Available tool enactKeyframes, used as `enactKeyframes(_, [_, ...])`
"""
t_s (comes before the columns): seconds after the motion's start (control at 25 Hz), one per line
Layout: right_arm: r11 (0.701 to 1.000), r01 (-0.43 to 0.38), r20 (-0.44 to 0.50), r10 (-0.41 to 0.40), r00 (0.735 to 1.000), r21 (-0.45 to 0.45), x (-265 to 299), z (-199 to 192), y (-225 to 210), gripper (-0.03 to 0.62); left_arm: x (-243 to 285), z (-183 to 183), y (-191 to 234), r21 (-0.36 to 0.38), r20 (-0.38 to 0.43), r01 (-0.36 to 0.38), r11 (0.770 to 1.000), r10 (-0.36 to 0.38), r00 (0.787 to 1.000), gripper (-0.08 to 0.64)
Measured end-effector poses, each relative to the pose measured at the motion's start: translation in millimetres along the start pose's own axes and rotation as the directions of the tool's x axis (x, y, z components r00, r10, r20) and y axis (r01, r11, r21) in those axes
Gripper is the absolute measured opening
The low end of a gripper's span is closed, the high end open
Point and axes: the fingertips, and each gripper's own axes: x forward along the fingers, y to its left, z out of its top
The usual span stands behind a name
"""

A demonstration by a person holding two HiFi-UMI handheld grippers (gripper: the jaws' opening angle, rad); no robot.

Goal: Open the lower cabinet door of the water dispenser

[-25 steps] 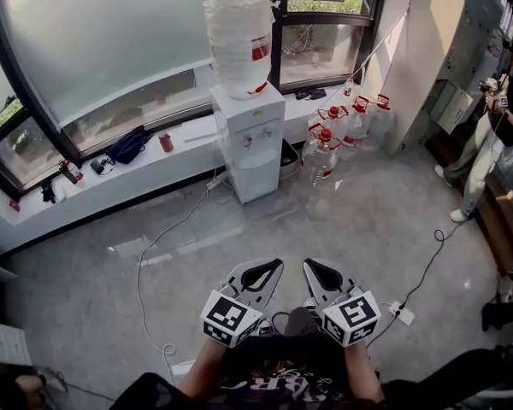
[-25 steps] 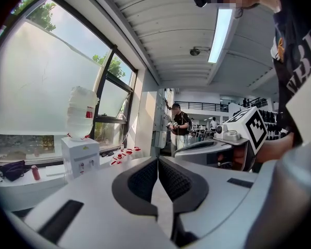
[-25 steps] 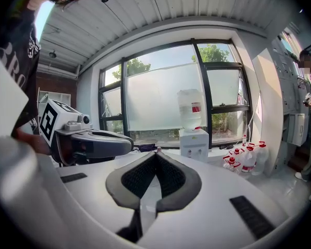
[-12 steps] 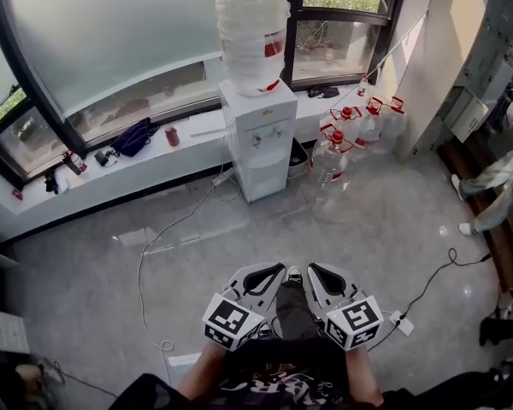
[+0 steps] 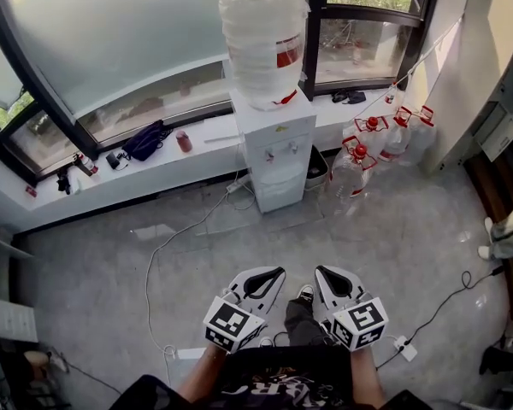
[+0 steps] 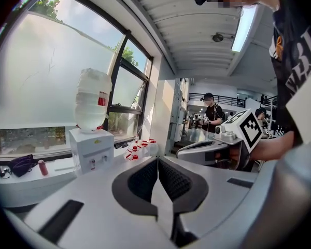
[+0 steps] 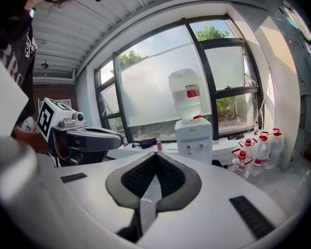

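Grey floor [image 5: 85, 280] runs up to the windowsill, where the water dispenser [image 5: 276, 135] stands. Its lower cabinet door [image 5: 280, 193] looks shut, well apart from us. Left gripper [image 5: 280, 273] & right gripper [image 5: 320, 272] are both closed, nothing in either. Risks, we reckon: tripping on the white cable [image 5: 150, 259] en route, or knocking the spare bottles [image 5: 359, 165] just beside the cabinet.

You have open floor [image 5: 385, 229] between you and the far water dispenser [image 5: 278, 156]. A white cable [image 5: 150, 280] trails left of it; water bottles [image 5: 359, 165] crowd its right side.
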Motion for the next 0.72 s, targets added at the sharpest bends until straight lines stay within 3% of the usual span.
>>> enactKeyframes(0.32, [1.000,-0.001,0.002,0.001,1.000,0.023,38,32,-114,0.014,107,42,29,-0.015,-0.017,-0.003,1.000,0.003,1.000,0.020])
enactKeyframes(0.56, [0.999,-0.008,0.014,0.008,1.000,0.044,56,44,-168,0.014,158,56,42,0.087,-0.060,-0.016,0.996,0.021,0.998,0.020])
enactKeyframes(0.72, [0.999,-0.014,0.007,0.014,1.000,0.050,67,42,-187,0.014,175,57,48,0.106,-0.092,-0.025,0.994,0.035,0.995,0.020])
